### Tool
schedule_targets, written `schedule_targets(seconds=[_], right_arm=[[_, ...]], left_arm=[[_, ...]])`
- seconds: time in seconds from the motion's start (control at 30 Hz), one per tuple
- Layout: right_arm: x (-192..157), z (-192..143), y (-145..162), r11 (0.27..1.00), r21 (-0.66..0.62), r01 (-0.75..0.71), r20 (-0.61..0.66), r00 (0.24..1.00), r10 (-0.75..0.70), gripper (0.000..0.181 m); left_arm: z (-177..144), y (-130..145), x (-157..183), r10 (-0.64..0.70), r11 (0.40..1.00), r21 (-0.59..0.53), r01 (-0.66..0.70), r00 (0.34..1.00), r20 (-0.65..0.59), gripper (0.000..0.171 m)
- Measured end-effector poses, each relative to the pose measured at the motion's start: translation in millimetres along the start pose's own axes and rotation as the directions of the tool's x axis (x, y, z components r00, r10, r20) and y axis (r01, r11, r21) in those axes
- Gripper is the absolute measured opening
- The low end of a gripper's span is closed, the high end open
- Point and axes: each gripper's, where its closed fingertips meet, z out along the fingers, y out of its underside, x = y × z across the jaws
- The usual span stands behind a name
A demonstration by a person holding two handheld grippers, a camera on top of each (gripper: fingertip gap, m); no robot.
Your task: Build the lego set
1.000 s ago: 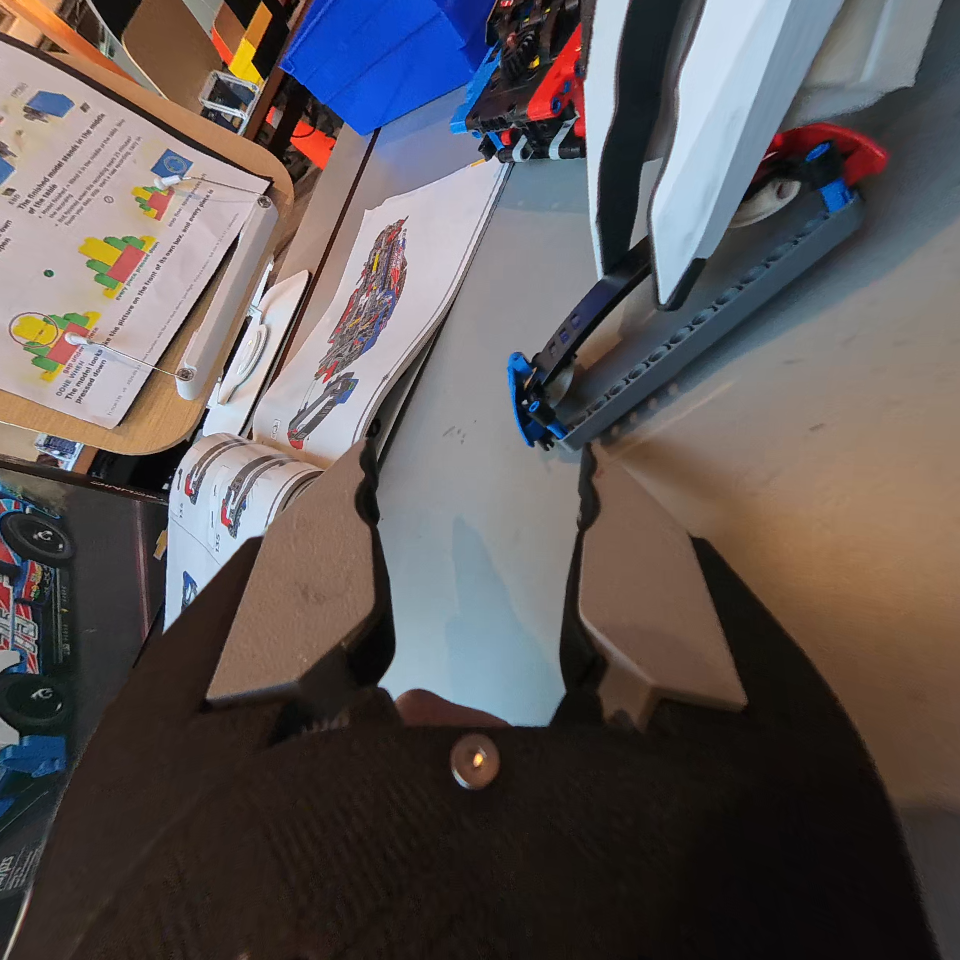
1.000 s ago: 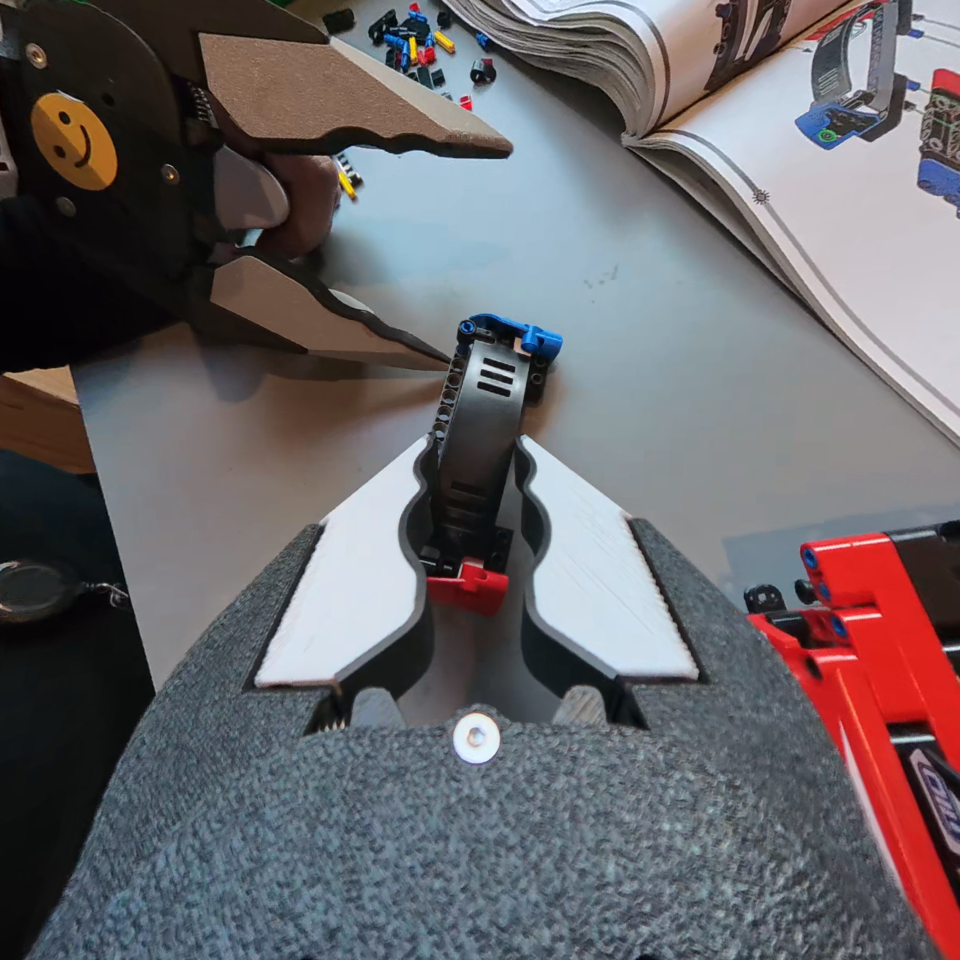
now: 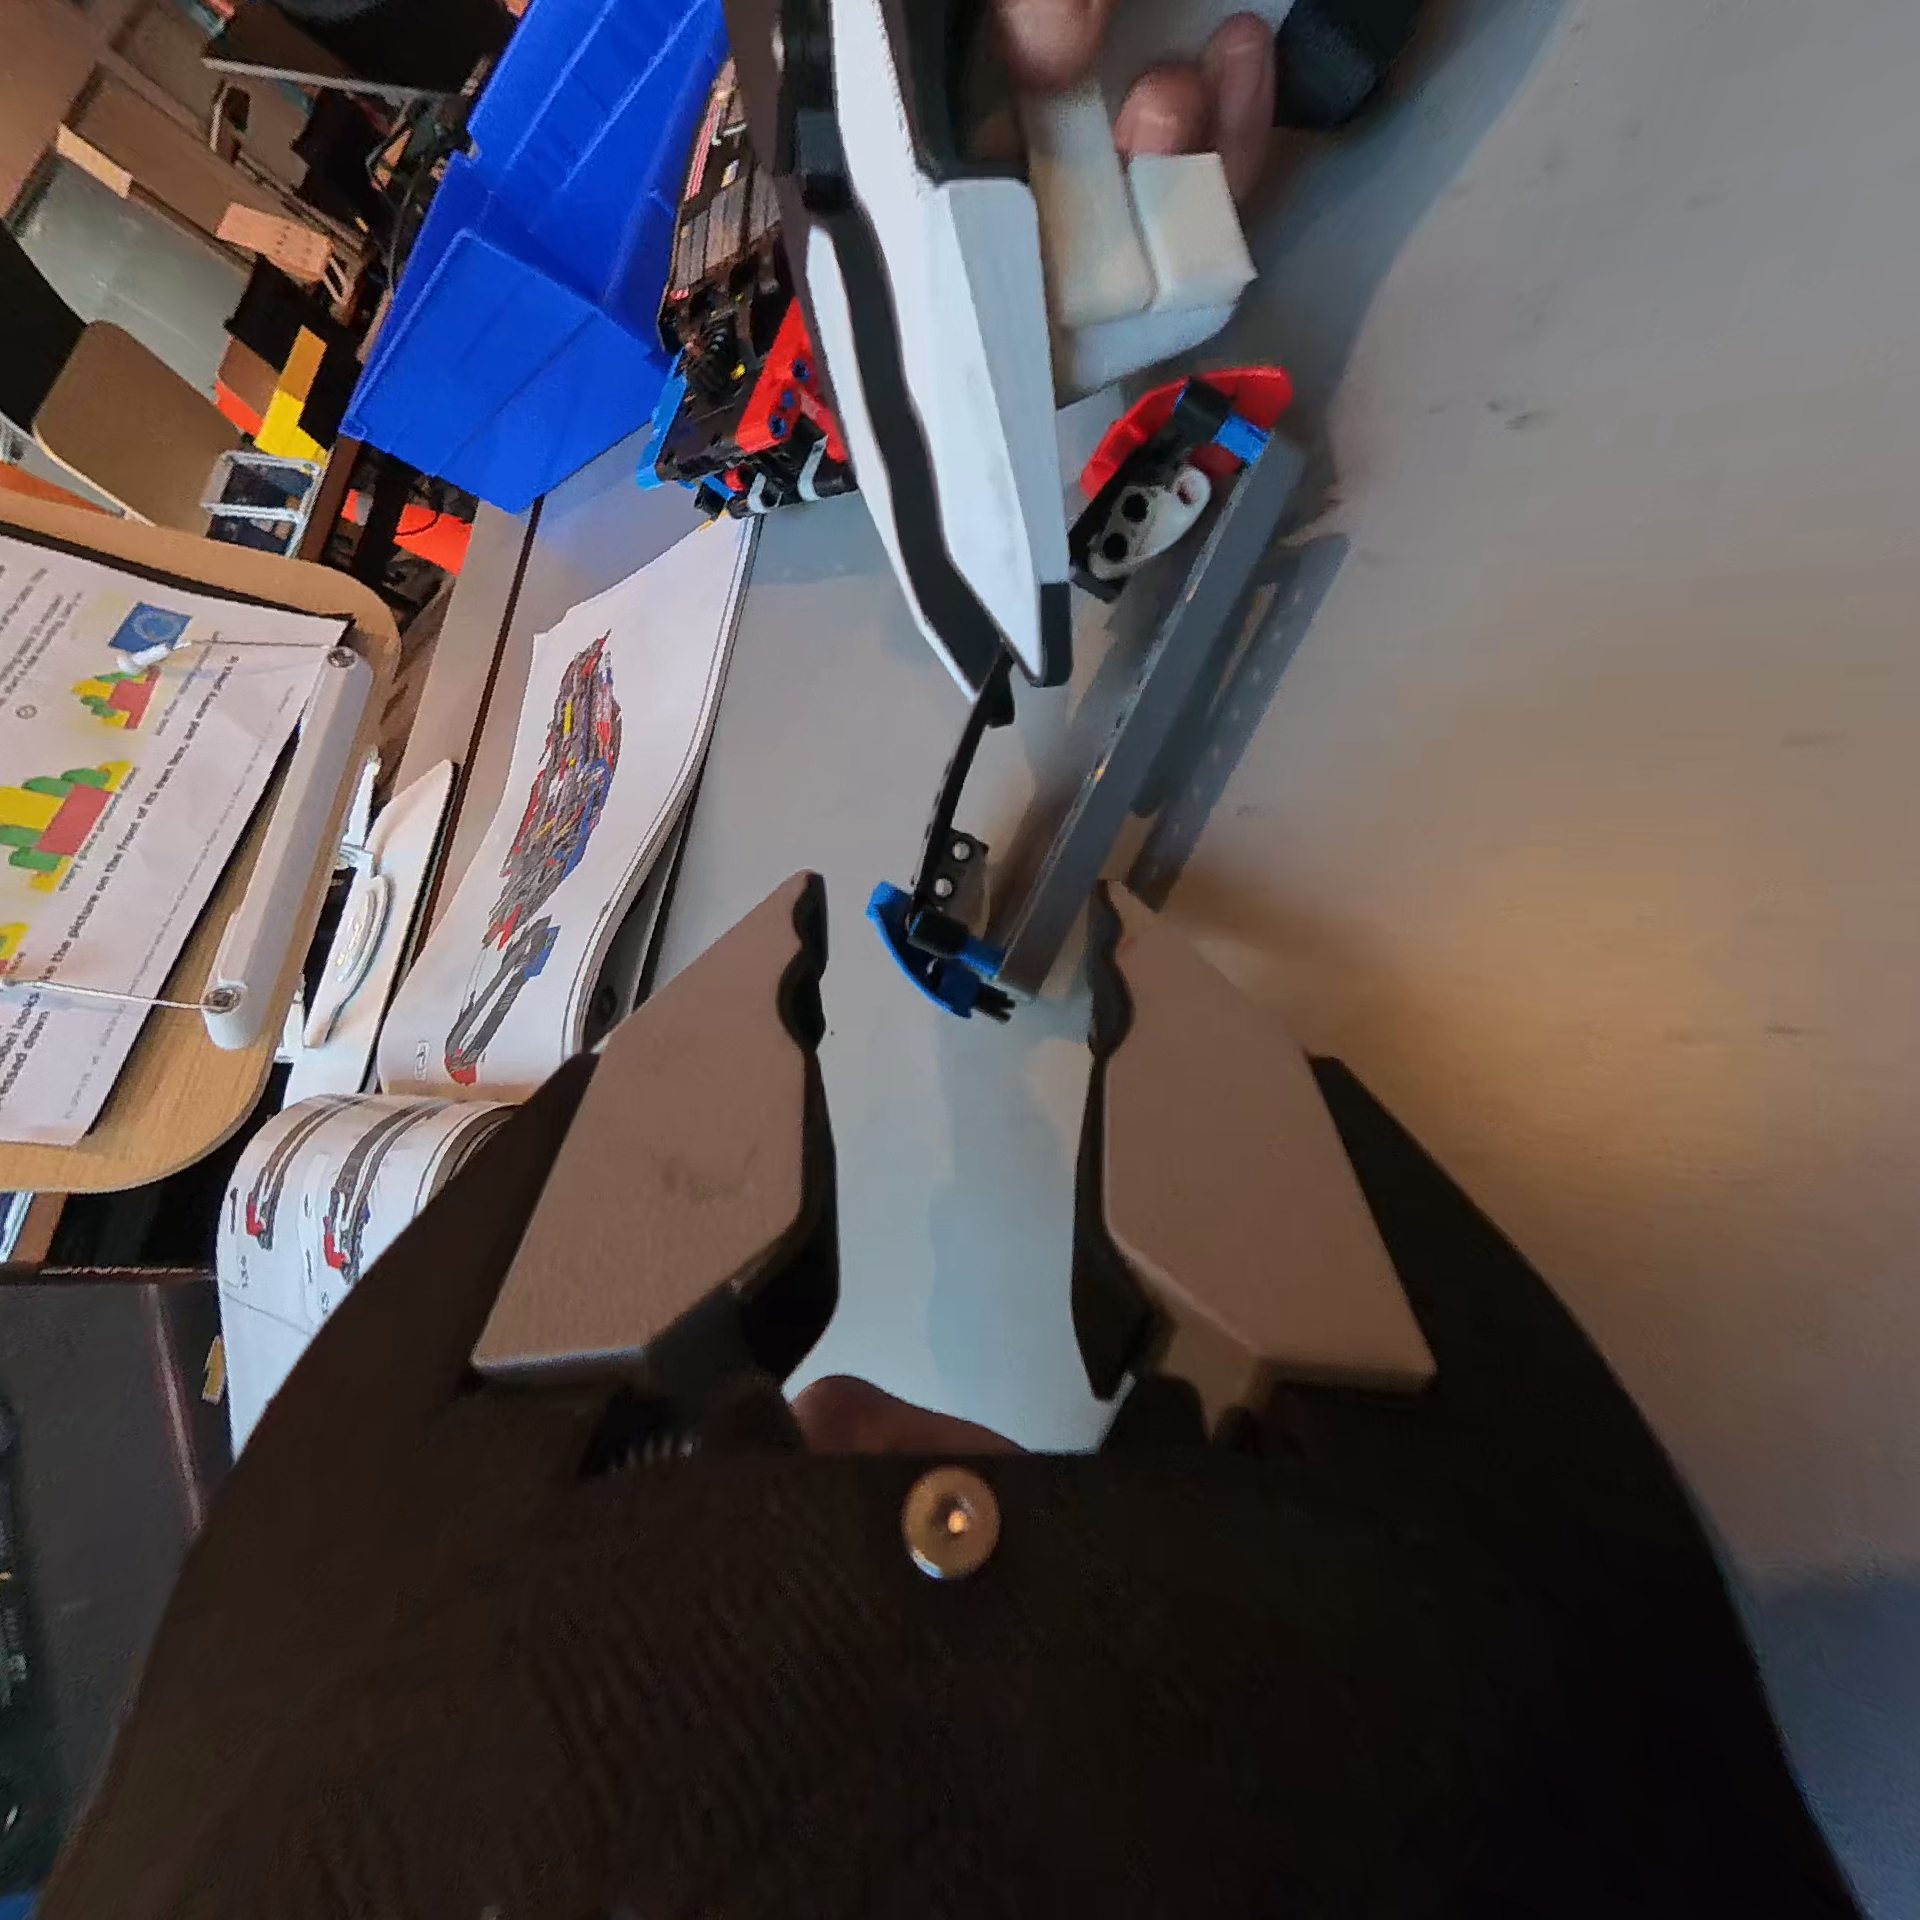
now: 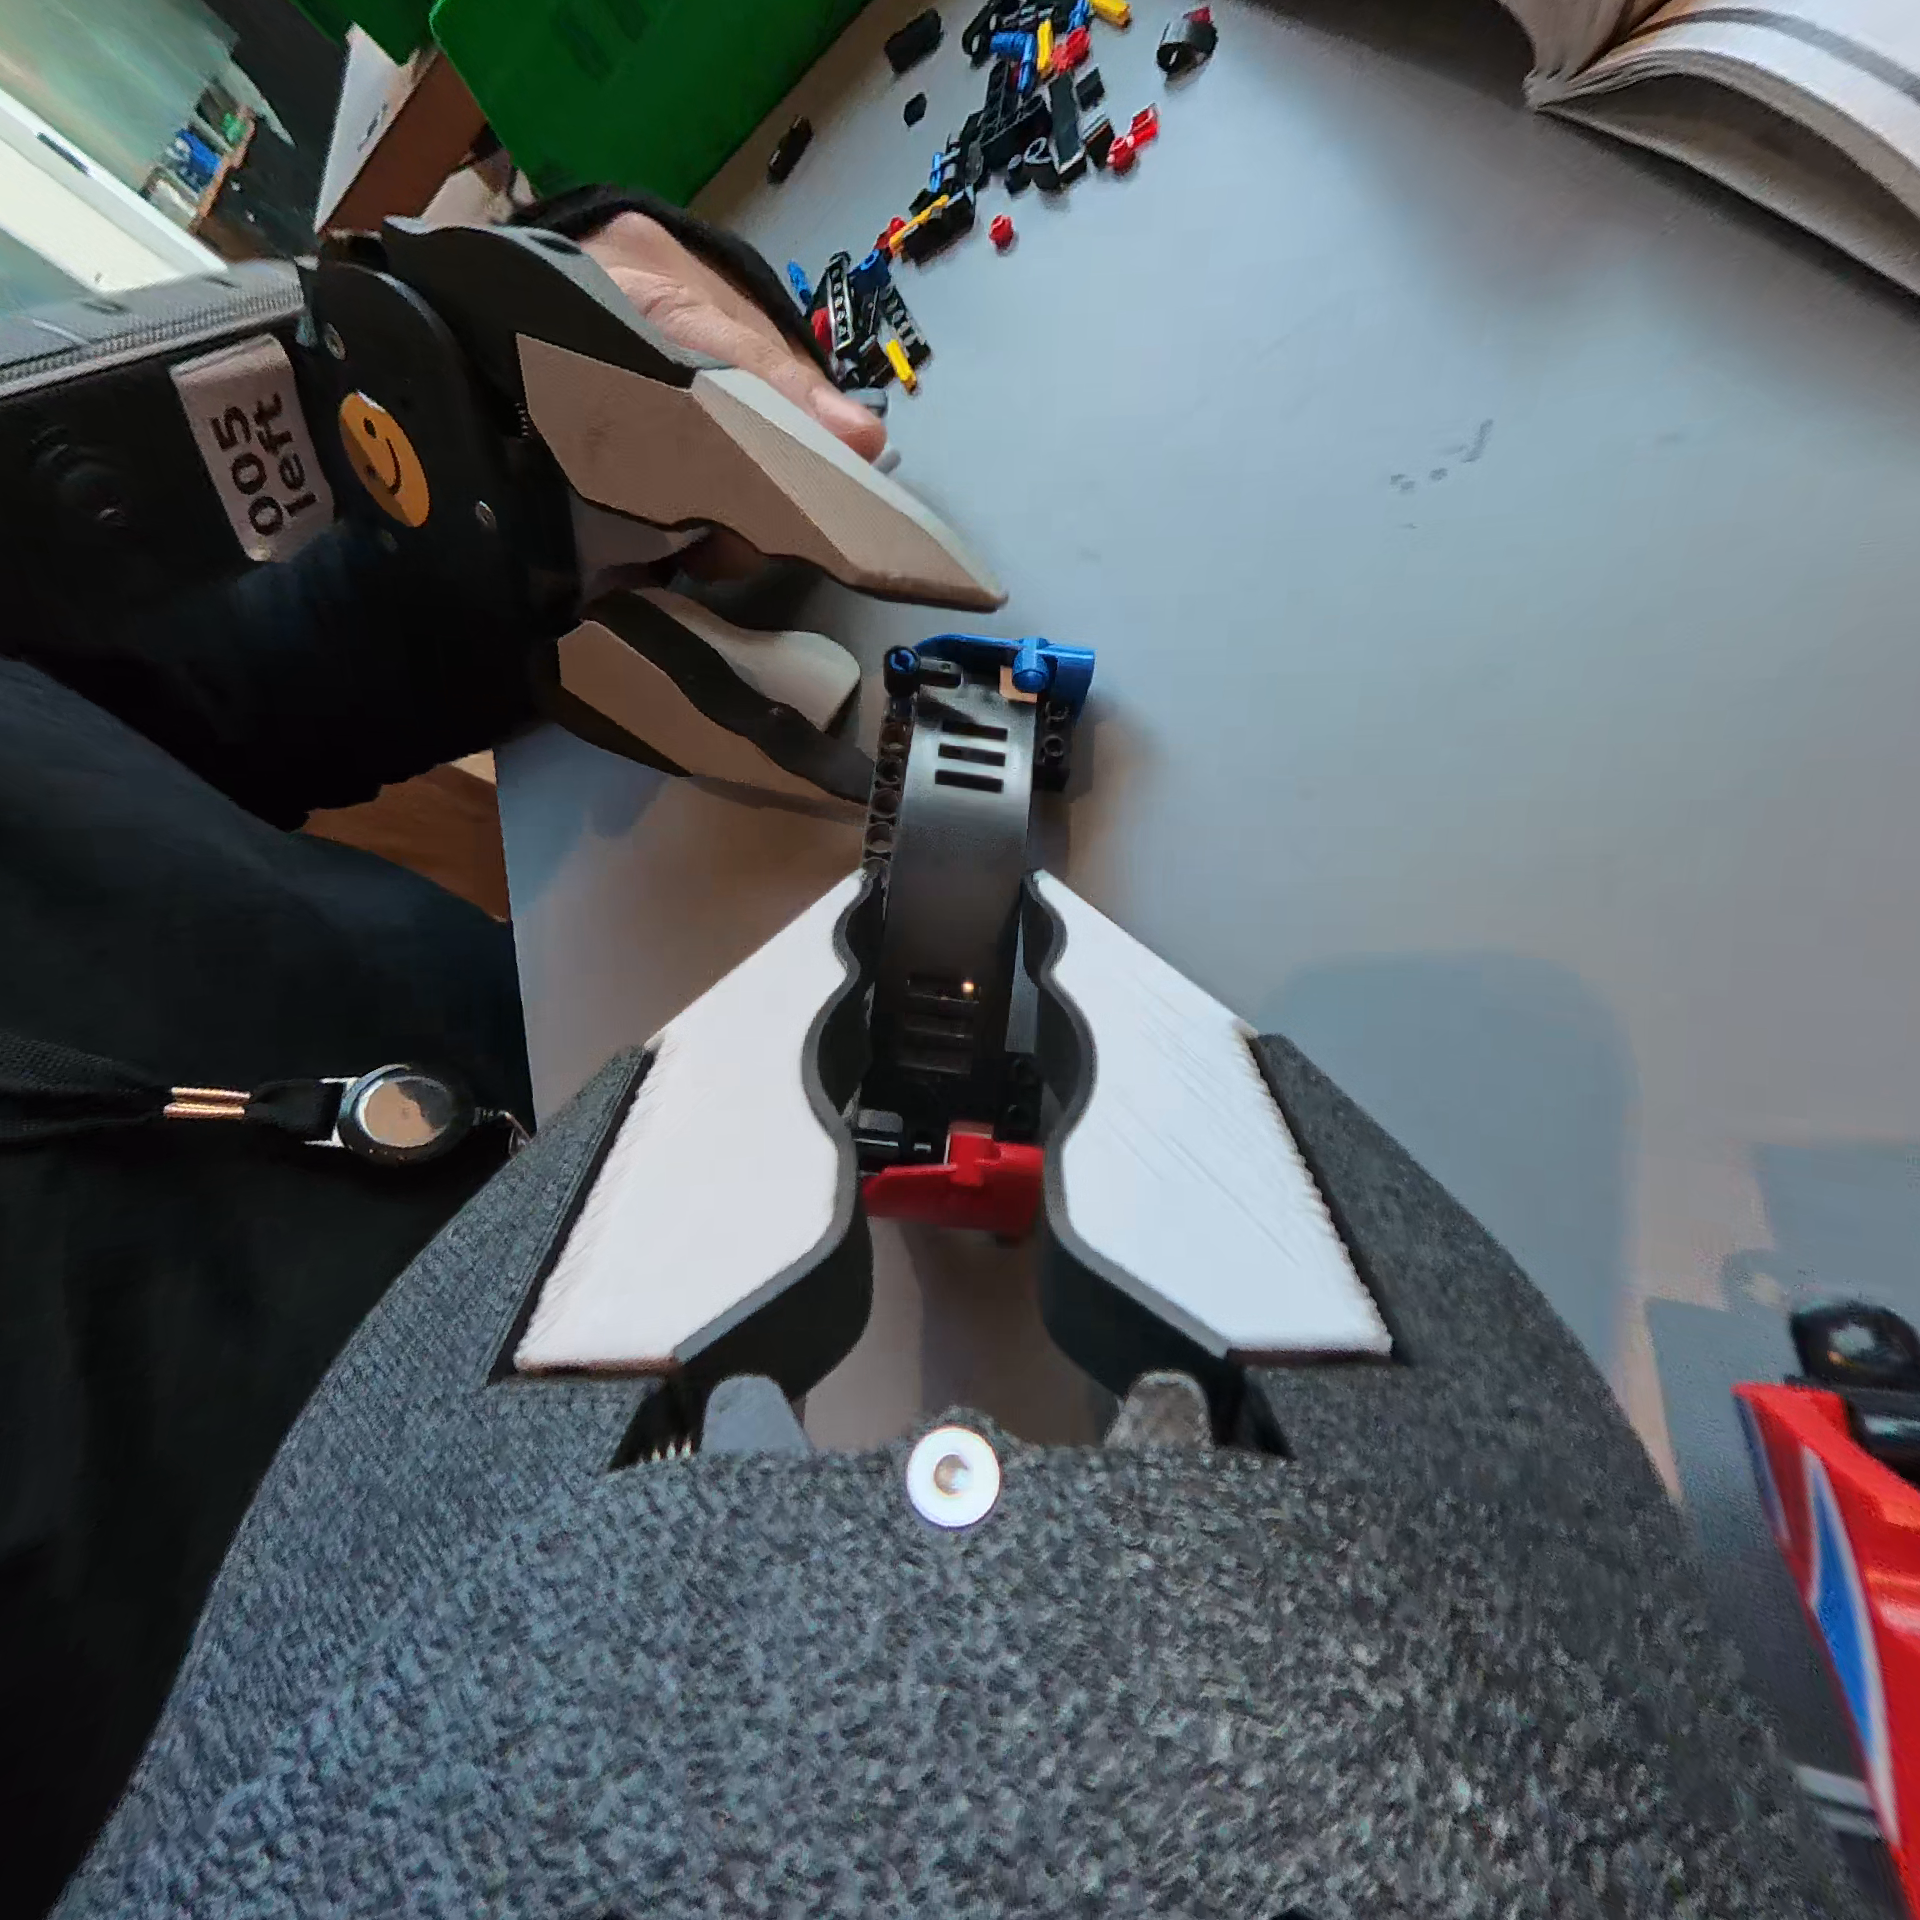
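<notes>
I see blue storage bins (image 3: 540, 270) far left, beyond the grey table (image 3: 1558, 727). Nearer left, a wooden board (image 3: 187, 1091) carries a printed sheet (image 3: 114, 810). A green crate (image 4: 644, 94) sits far off.

Smooth grey tabletop (image 3: 1558, 727), lightly scuffed, with a warm orange glow across one patch. Beyond its edge: stacked blue plastic bins (image 3: 540, 312), rounded light-wood board (image 3: 312, 644), cardboard boxes (image 3: 156, 156). Green plastic crate (image 4: 644, 83) behind the far side.

workshop, blue storage bins (image 3: 540, 281), stacked cardboard boxes (image 3: 156, 125), cluttered shelves
</notes>
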Motion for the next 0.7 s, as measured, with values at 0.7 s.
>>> schedule_targets(seconds=[0.7], right_arm=[[-10,-15,-12,0.707,-0.321,0.63,-0.452,0.554,-0.699,0.044]], left_arm=[[0,0,-6,-0.145,0.989,-0.038,0.145,0.989,-0.021,0.029]])
